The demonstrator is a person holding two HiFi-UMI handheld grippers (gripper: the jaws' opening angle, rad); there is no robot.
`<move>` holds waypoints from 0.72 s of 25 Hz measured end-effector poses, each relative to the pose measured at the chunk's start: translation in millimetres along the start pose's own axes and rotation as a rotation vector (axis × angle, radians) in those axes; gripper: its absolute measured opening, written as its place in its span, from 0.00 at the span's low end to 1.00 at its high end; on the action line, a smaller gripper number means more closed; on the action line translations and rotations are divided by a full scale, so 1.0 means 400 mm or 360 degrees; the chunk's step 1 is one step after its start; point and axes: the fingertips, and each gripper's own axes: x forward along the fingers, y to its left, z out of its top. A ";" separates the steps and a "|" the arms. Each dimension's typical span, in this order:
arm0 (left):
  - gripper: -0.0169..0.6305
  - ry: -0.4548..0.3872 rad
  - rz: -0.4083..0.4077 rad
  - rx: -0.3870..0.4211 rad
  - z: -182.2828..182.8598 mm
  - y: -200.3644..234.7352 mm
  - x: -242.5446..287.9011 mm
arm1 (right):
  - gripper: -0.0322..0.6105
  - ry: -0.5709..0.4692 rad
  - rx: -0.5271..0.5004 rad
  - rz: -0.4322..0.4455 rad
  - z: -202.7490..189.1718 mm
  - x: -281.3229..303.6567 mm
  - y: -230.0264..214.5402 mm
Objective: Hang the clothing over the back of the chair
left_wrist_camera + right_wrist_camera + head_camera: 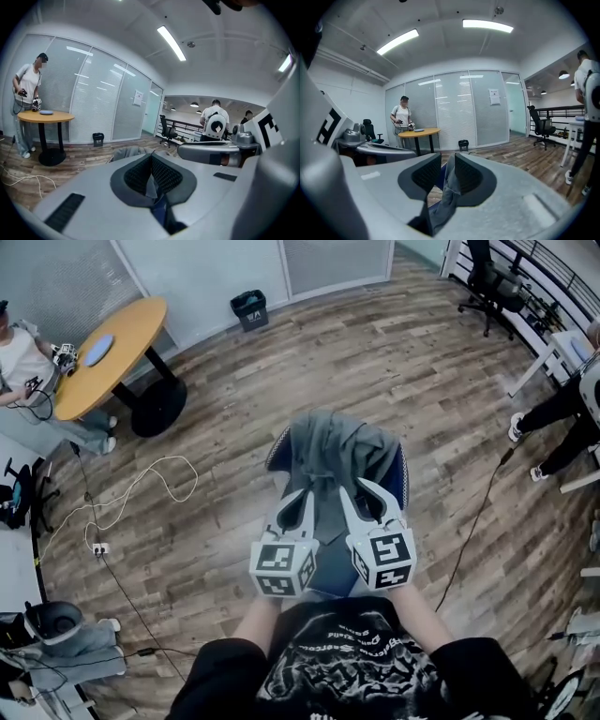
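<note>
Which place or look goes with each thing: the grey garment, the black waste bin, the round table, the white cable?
1 grey garment
2 black waste bin
3 round table
4 white cable

A by the glass wall
B looped on the floor
C lying on the blue chair
D light wooden top

Pairs: 1-C, 2-A, 3-D, 4-B

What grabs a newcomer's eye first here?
The grey garment heaped over the blue chair at the head view's centre. Both grippers meet it there: the left gripper is shut on the fabric, and on the right gripper the jaws are closing with fabric between them.
</note>
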 end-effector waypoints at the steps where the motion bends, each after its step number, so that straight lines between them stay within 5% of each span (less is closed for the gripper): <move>1: 0.05 0.0010 0.0003 -0.0001 -0.014 0.000 -0.005 | 0.19 0.0006 0.0004 -0.0006 -0.016 -0.006 0.004; 7: 0.04 0.0085 -0.0010 0.0001 -0.098 -0.018 -0.033 | 0.08 0.0096 0.0002 -0.0075 -0.098 -0.035 0.028; 18: 0.04 0.0188 -0.0039 -0.0044 -0.202 -0.043 -0.057 | 0.06 0.0224 -0.0031 0.0009 -0.192 -0.053 0.114</move>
